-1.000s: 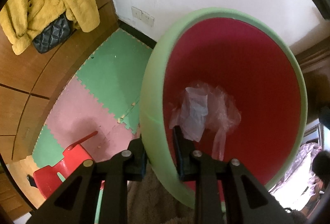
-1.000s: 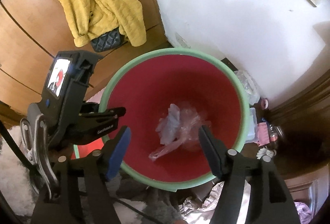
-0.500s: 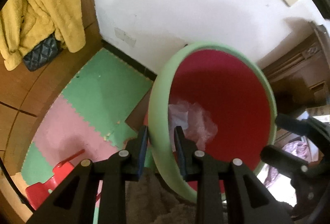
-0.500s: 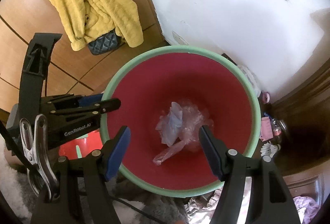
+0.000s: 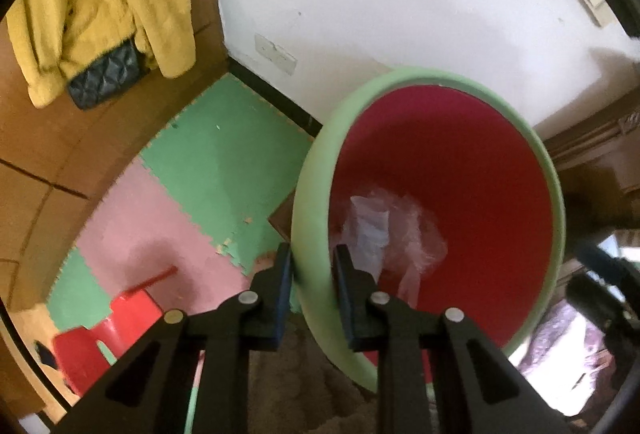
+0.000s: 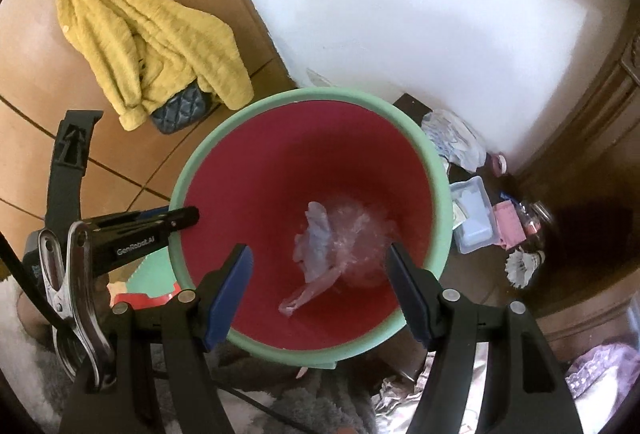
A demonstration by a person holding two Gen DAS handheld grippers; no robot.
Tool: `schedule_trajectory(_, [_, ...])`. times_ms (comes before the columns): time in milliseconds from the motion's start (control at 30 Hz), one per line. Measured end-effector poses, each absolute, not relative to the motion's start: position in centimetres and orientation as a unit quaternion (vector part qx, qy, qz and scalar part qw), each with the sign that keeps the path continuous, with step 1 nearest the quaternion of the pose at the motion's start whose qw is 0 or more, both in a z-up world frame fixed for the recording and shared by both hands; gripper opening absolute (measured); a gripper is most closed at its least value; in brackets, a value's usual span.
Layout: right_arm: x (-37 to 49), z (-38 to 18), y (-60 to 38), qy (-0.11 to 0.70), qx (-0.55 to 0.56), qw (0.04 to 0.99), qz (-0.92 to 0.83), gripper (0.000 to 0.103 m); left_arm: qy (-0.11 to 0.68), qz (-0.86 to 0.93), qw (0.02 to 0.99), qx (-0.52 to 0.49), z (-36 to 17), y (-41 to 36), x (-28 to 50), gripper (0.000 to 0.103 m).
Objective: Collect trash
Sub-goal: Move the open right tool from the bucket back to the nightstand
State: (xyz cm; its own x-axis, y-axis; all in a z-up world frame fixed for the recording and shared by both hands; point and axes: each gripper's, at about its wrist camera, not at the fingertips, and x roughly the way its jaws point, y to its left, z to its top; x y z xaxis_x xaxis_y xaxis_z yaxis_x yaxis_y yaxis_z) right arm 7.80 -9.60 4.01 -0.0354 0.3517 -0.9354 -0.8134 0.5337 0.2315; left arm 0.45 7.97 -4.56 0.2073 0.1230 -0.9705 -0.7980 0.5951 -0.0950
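White wall [image 5: 400, 2] and brown wooden panels [image 6: 32, 138] meet at a corner; green and pink foam mats [image 5: 224, 170] cover the floor below.

Bin [image 6: 434, 174]: green outside and rim, red inside, standing near the wall. In the left wrist view its rim [image 5: 308, 218] runs between the two fingers.

Yellow jacket [image 6: 152, 46]: hangs against the wooden panels, draped over a dark quilted bag [image 6: 180, 112].

Left gripper [image 5: 312, 266]: pinched on the near wall of the bin, one finger [image 5: 282, 282] outside, the other inside. Its jaws have just been closing, with the bin wall between them.

Right gripper [image 6: 320, 274]: held above the bin's mouth, jaws wide apart, nothing between the blue pads [image 6: 232, 290].

Trash [image 6: 340, 242]: crumpled clear plastic with a pale bluish piece, lying at the bottom of the bin, apart from both grippers.

Red chair [image 5: 100, 334]: on the mats, left of the bin.

Clutter [image 6: 476, 218]: a light blue tray, packets and a shuttlecock [image 6: 520, 266] on the floor to the right of the bin.
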Motion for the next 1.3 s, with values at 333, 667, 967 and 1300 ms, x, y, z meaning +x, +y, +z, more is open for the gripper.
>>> schedule_trajectory(333, [6.5,4.7,-10.1,0.550,-0.217,0.673,0.444,0.070,0.530,0.307,0.711,-0.347,-4.8,9.1,0.4,0.020])
schedule_trajectory(667, [8.0,4.7,-12.8,0.561,-0.182,0.700,0.402,0.070,0.563,0.312,0.711,-0.284,-5.3,7.7,1.8,0.022])
schedule_trajectory(967, [10.3,5.7,-17.7,0.548,-0.126,0.755,0.336,0.070,0.572,0.309,0.705,-0.282,-5.3,8.1,2.0,0.022])
schedule_trajectory(1300, [15.1,6.7,-25.7,0.526,-0.069,0.816,0.231,0.070,0.588,0.314,0.701,-0.256,-5.8,7.5,2.8,0.022])
